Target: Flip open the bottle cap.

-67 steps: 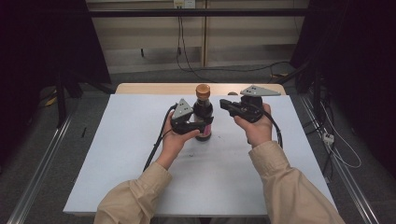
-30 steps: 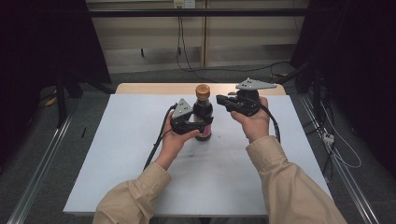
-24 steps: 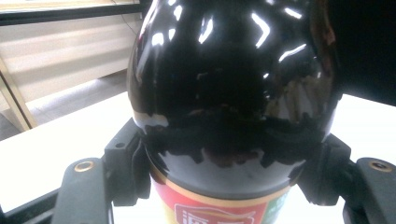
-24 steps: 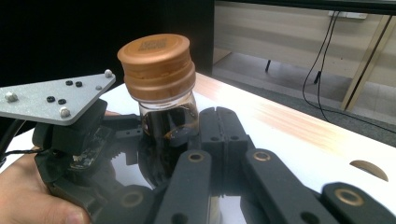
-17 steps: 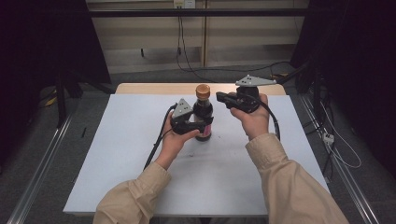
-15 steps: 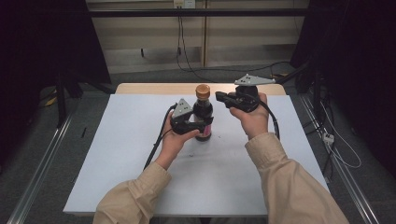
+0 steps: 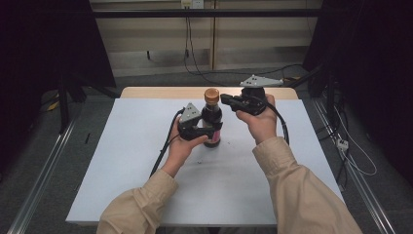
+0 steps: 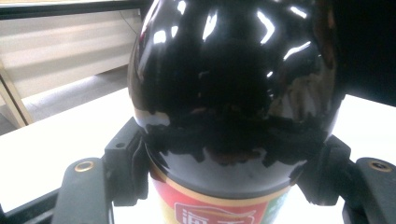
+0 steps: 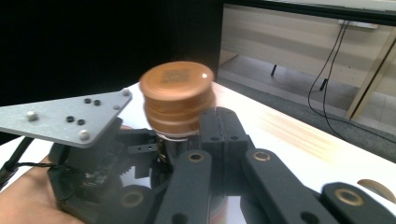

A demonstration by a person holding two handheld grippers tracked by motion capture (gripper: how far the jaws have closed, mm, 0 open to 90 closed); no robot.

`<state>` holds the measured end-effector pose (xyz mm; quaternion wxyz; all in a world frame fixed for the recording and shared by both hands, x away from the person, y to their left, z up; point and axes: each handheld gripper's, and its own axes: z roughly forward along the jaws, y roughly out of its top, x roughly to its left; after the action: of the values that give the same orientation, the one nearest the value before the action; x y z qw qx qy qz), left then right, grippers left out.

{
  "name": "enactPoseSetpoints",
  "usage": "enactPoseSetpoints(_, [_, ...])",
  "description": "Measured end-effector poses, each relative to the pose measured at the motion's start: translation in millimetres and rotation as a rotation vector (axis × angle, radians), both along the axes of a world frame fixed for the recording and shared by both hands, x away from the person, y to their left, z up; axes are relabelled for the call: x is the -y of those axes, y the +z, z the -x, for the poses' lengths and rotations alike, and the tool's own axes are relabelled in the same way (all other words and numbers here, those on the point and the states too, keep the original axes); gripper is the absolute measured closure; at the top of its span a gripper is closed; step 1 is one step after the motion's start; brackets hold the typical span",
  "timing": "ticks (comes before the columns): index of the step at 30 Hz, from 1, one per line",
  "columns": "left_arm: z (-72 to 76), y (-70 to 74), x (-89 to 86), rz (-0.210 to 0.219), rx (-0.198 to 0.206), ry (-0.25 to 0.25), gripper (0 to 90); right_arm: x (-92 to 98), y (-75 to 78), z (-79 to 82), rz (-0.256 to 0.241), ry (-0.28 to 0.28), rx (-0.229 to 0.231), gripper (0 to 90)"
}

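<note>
**Bottle held low, cap approached from the side: where this could slip**

Bottle (image 7: 212, 122) stands upright on the white worktop (image 7: 122, 161), nearer the far edge than the near one and about midway between the left and right edges. My left tongs (image 7: 207, 130) are clamped on its body, one jaw on each side just above the label. My right tongs (image 7: 229, 99) sit up by the brown cap (image 7: 211, 95), just beside it; from their own camera the jaws look pressed together next to the neck rather than around the cap, though motion blur keeps me from being sure.

My worry is the glass. It is glossy and rounded where my left jaws bite, so a sideways push or twist at the cap could, I think, turn the bottle in the grip or tip it. If my right tongs catch only the cap's rim, they could skid off.

The bottle is dark, nearly black, with bright reflections on a bulging shoulder. Its label is red with a gold band and white characters. The cap is wide, ribbed below, with a printed square on top.
</note>
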<state>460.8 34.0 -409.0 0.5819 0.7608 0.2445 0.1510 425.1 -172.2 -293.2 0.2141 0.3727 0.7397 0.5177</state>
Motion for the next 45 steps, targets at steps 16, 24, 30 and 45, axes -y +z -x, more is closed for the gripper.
enactPoseSetpoints(16, [-3.9, 3.8, 1.2, -0.032, -0.030, -0.022, 31.1, -2.1, 8.6, 4.2, 0.030, 0.024, 0.008, 90.0])
enactPoseSetpoints(24, [-3.8, 3.9, 0.5, -0.035, -0.034, -0.026, 31.7, -3.0, 9.8, 4.2, 0.041, 0.031, 0.008, 90.0])
enactPoseSetpoints(30, [-4.6, 3.6, 0.4, -0.026, -0.045, -0.020, 31.8, -4.5, 9.4, 4.8, 0.040, 0.055, -0.002, 90.0])
enactPoseSetpoints(45, [-2.2, 4.8, 2.1, -0.045, -0.040, -0.012, 31.7, 1.6, 5.5, 3.2, 0.025, 0.047, 0.024, 90.0])
